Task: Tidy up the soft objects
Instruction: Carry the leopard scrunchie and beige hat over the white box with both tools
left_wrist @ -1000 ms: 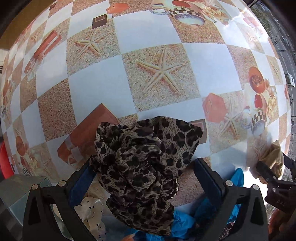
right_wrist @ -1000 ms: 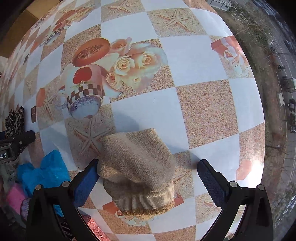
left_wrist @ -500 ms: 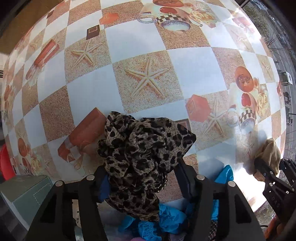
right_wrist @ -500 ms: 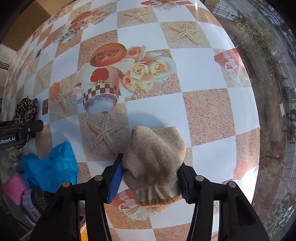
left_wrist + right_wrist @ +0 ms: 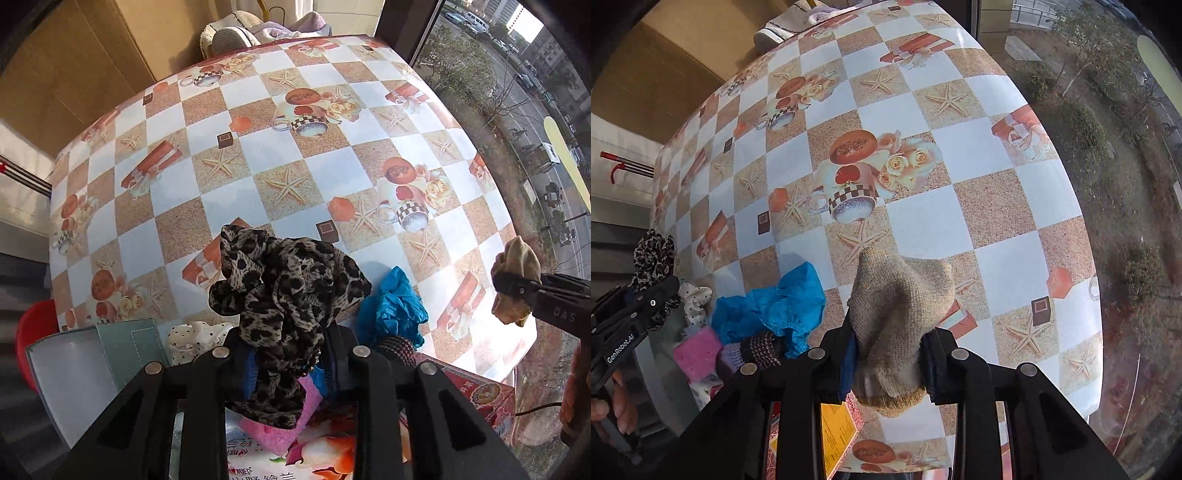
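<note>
My left gripper (image 5: 286, 354) is shut on a leopard-print scarf (image 5: 284, 280) and holds it up above the near table edge; it also shows in the right wrist view (image 5: 652, 258). My right gripper (image 5: 888, 354) is shut on a beige knitted hat (image 5: 897, 302), lifted off the table; the hat shows at the right of the left wrist view (image 5: 515, 280). A blue cloth (image 5: 393, 306) (image 5: 775, 302), a white dotted cloth (image 5: 192, 334) (image 5: 696, 299), a pink sponge-like piece (image 5: 698, 350) and a dark knitted item (image 5: 753, 349) lie at the near edge.
The table wears a checkered cloth with starfish and cups (image 5: 325, 173). A grey-green box (image 5: 96, 354) and a red bucket (image 5: 33, 325) are at the near left. Printed boxes (image 5: 476, 391) sit near the front. A cardboard wall (image 5: 74, 66) stands behind; a window is at the right.
Both grippers closed on their cloths, the left on the scarf and the right on the hat, then lifted them and pulled back from the table.
</note>
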Demonstrator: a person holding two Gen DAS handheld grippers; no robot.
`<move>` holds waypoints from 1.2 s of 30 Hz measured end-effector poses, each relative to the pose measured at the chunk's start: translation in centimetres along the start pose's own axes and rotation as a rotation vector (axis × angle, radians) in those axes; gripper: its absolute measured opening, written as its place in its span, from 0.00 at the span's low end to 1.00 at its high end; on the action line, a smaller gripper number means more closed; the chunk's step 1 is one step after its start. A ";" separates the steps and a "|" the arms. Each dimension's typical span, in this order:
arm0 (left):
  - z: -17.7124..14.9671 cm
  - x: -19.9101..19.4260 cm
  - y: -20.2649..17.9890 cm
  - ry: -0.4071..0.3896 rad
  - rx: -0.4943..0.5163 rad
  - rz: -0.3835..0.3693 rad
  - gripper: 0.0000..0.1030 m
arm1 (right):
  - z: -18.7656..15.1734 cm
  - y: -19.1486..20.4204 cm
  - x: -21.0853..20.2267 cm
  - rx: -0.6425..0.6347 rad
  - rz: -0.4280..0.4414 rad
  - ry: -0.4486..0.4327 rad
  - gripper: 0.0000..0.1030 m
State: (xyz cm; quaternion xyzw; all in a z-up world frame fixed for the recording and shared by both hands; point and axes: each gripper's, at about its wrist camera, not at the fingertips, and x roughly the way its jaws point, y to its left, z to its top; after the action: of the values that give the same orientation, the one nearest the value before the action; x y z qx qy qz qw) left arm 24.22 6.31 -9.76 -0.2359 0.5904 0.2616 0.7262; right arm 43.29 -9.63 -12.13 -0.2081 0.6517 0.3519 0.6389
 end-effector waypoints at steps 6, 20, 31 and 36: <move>-4.7 -3.8 1.2 -0.047 0.020 0.001 0.30 | -2.6 1.8 -4.4 0.020 0.028 -0.054 0.30; -13.6 -9.2 7.1 -0.128 -0.084 -0.005 0.30 | -10.9 9.5 -9.9 -0.024 0.096 -0.117 0.30; -19.4 -11.2 11.9 -0.166 -0.184 0.047 0.30 | -14.0 20.2 -8.3 -0.260 0.155 -0.066 0.30; -22.0 -11.8 13.8 -0.171 -0.234 0.080 0.30 | -15.2 25.2 -7.5 -0.393 0.173 -0.043 0.30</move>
State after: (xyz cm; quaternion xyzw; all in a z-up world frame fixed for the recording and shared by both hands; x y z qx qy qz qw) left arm -3.01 1.16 -2.93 -0.2720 0.5009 0.3766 0.7302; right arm 15.38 -5.23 -0.88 -0.2646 0.5722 0.5300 0.5672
